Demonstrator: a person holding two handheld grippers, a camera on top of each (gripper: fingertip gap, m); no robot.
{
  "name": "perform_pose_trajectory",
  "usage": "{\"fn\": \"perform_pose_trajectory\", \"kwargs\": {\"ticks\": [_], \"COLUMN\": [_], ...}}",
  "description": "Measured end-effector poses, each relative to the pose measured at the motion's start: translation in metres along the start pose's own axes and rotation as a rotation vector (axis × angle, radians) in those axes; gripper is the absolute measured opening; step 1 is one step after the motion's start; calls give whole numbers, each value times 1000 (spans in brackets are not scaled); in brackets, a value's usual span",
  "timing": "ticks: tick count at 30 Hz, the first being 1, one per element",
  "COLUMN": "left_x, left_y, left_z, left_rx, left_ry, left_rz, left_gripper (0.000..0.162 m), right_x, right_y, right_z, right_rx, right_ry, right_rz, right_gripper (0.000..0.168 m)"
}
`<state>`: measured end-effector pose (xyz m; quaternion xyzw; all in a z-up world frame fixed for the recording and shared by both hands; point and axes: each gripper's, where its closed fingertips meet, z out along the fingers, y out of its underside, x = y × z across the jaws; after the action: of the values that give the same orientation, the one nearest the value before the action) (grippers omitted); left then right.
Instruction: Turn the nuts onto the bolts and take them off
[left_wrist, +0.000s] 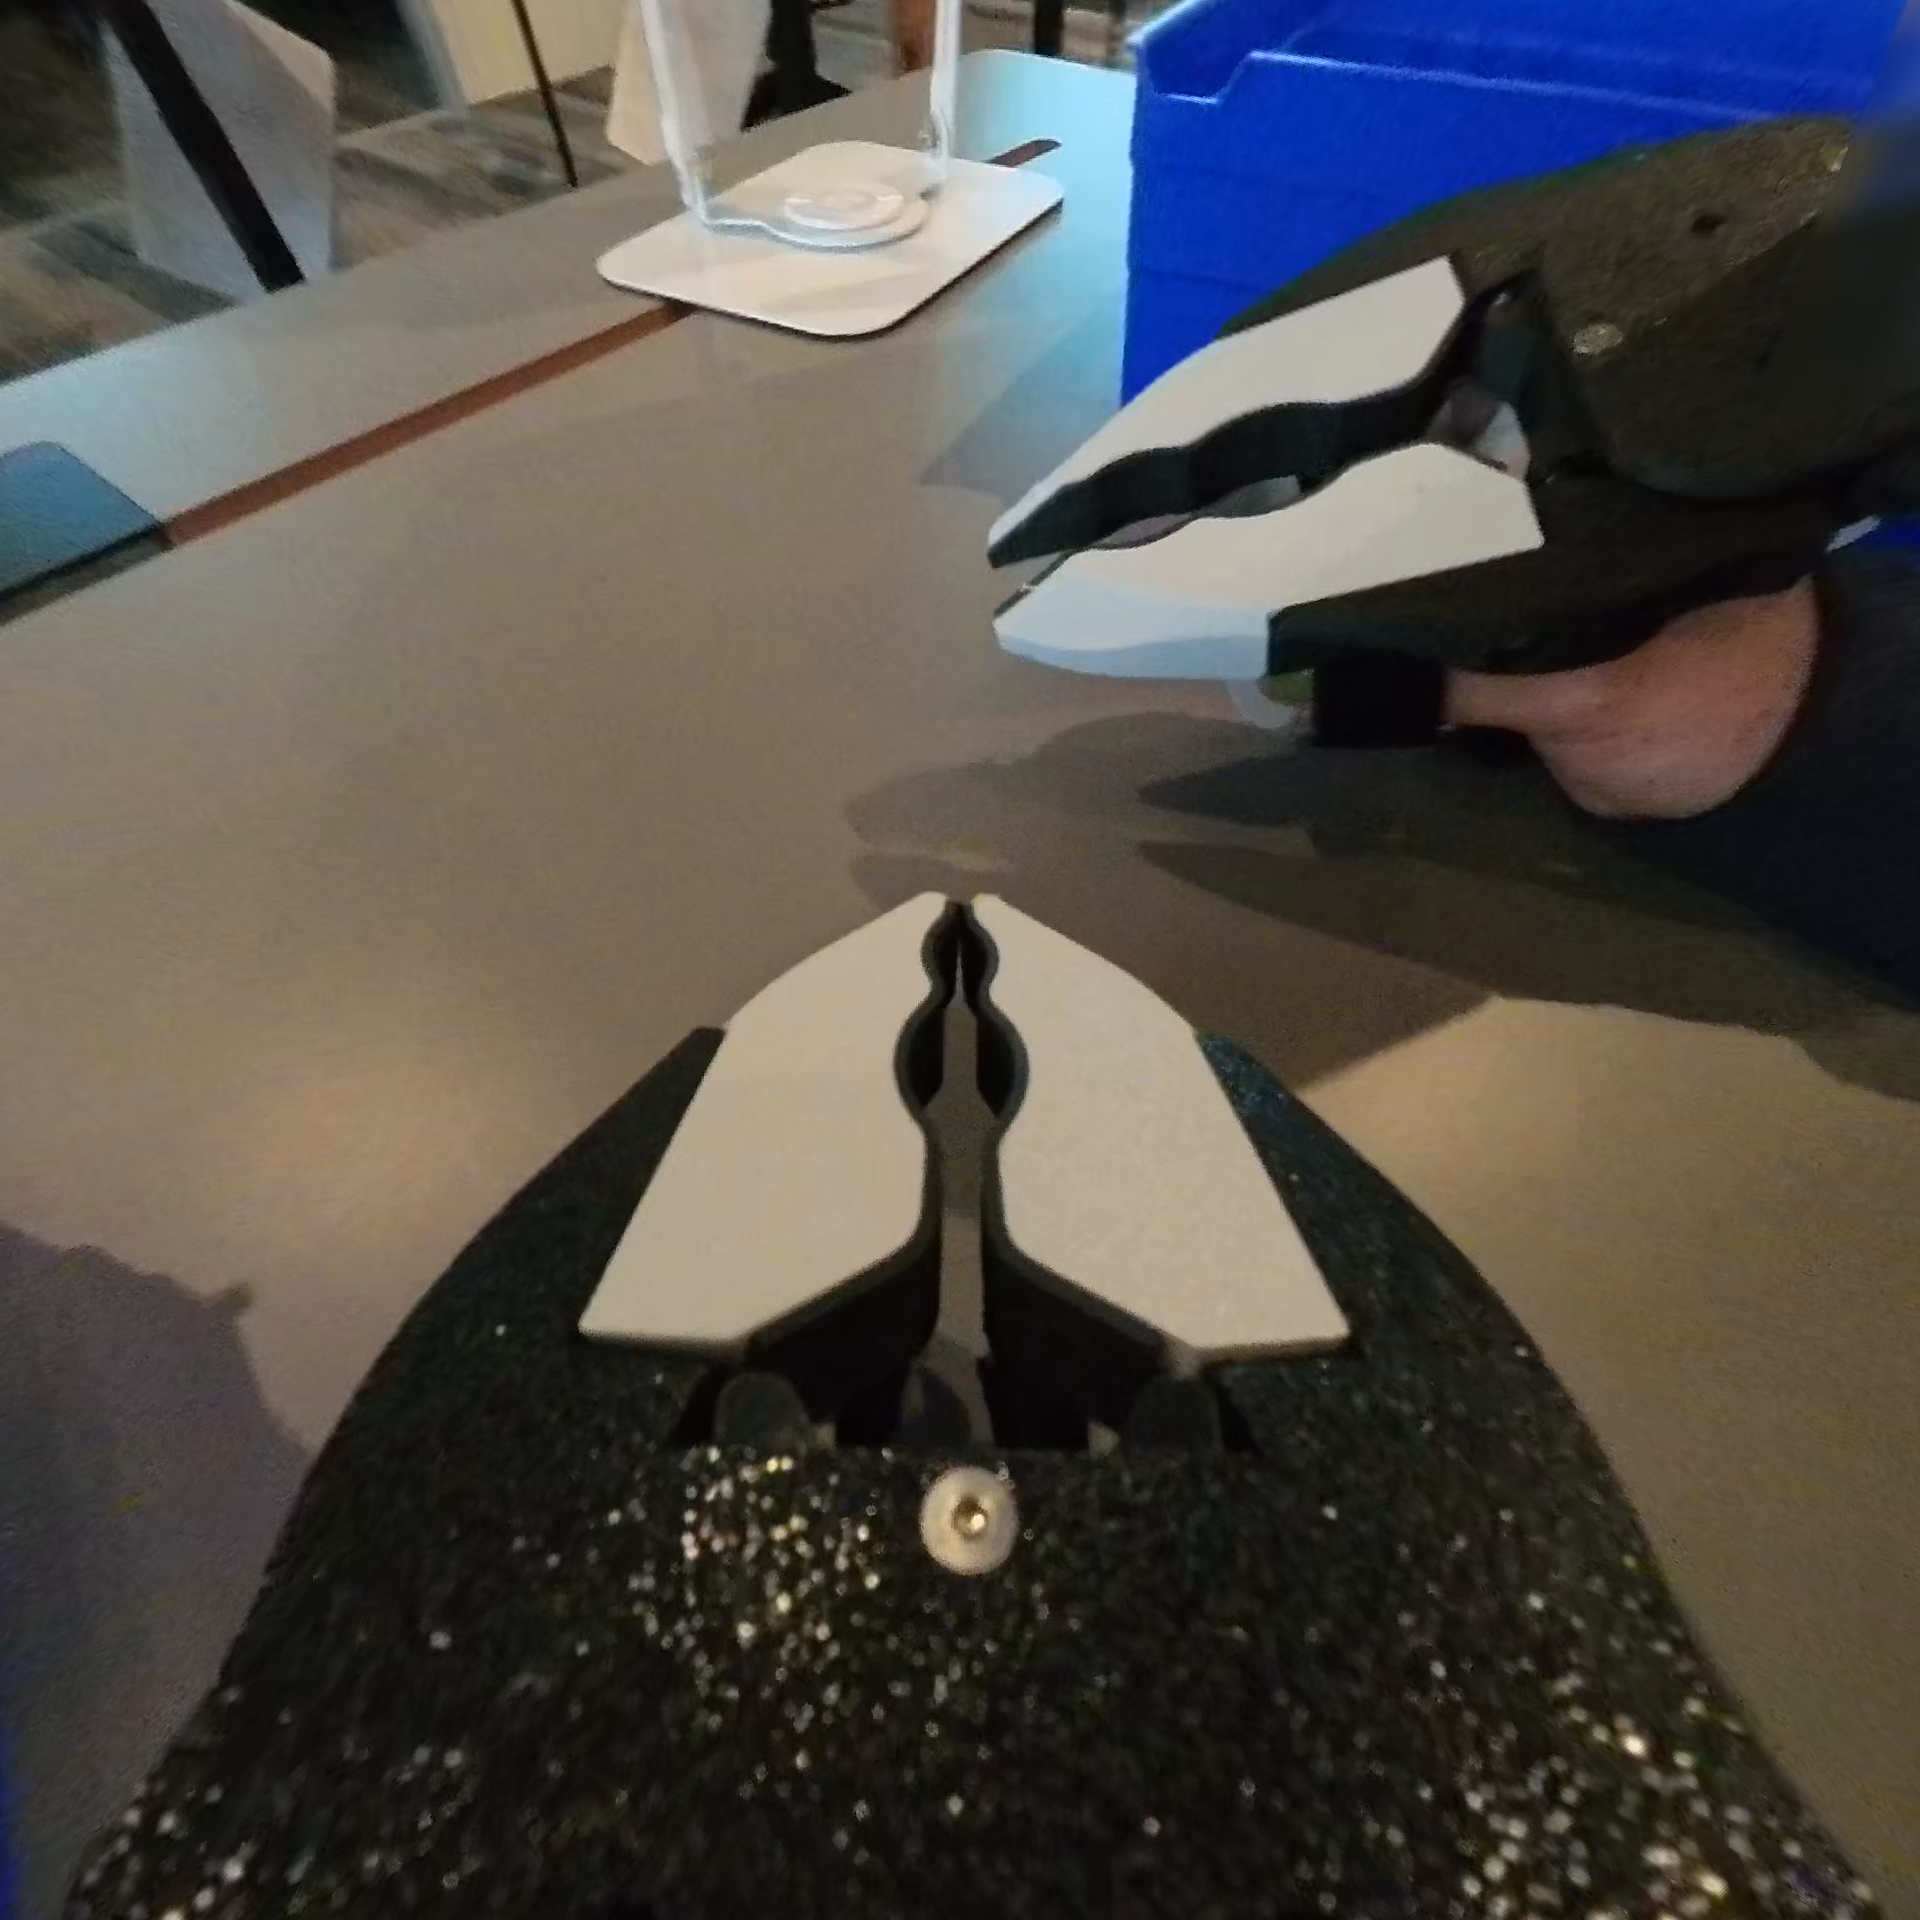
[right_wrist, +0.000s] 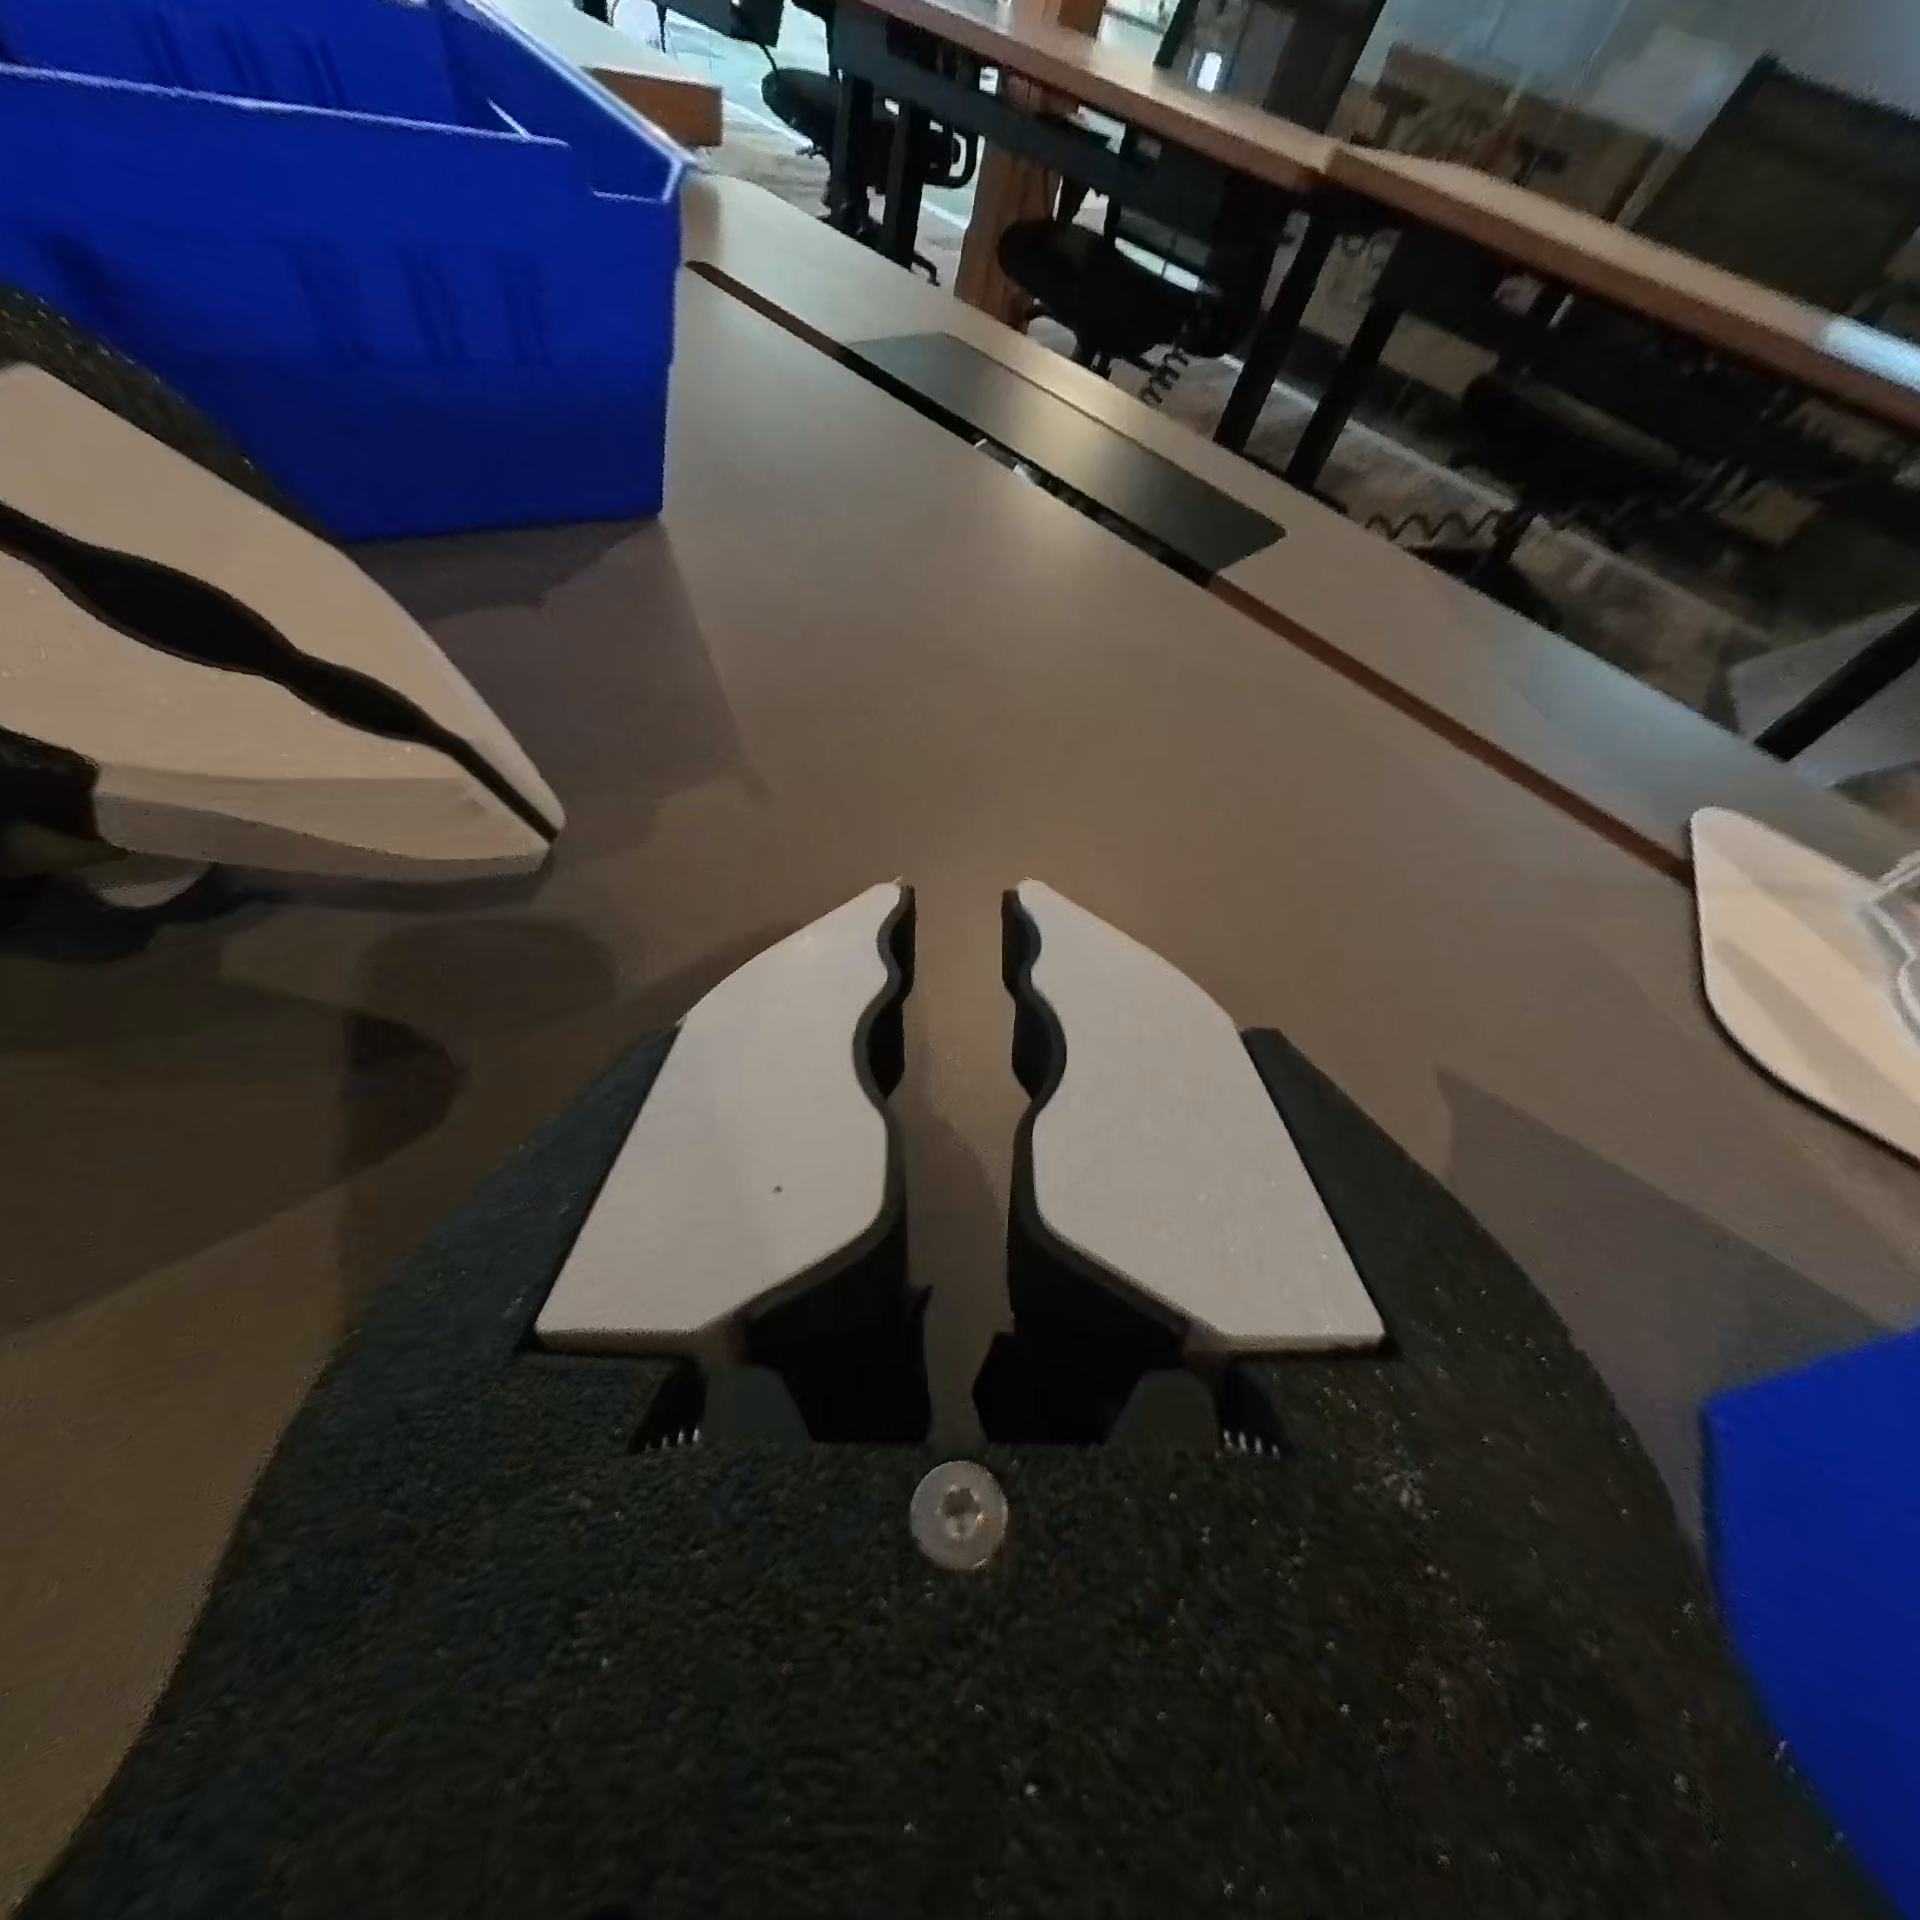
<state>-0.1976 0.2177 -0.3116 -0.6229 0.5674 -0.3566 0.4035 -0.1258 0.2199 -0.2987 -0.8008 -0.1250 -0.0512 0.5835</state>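
Both grippers hover low over the grey table (left_wrist: 520, 779), neither holding anything. Left gripper (left_wrist: 958, 906), bottom centre of left wrist view: jaws pinched together, tips all but touching, empty. Right gripper (right_wrist: 958, 891), bottom centre of right wrist view: jaws parted by a narrow gap, bare tabletop showing through it, also empty. Each shows in the other's cam too, right one at mid right of left wrist view w/ a hand (left_wrist: 1662, 717) under it.

No nuts or bolts visible in either view. Blue bin (right_wrist: 343, 312), upper left in right wrist view, stands just behind the grippers; its inside is hidden, so can't tell if the parts are in there. A second blue edge (right_wrist: 1829, 1558) sits at lower right. White pad (left_wrist: 831, 249) w/ a clear stand sits at top centre of left wrist view.

Looks like a pause between steps or the very start, imo. Next move prob calls for finding a bolt & nut, opening the left jaws, then gripping one part per gripper.
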Motion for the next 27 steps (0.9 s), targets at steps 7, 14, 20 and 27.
{"fn": "perform_pose_trajectory", "kwargs": {"ticks": [7,14,20,27], "left_x": [-4,-2,15,22], "left_y": [-7,-15,-31,-80], "left_z": [-7,-16,-28,-110], "left_rx": [62,147,200,355], "left_ry": [-79,-79,-31,-45], "left_rz": [50,59,156,177], "left_gripper": [0,0,0,0], "right_x": [2,4,1,-3], "right_y": [-11,-15,-16,-15], "right_z": [-2,-5,-5,-4], "right_rx": [84,124,128,124], "right_ry": [36,31,23,9], "right_rz": [-25,0,-22,-51], "right_gripper": [14,17,17,17]}}
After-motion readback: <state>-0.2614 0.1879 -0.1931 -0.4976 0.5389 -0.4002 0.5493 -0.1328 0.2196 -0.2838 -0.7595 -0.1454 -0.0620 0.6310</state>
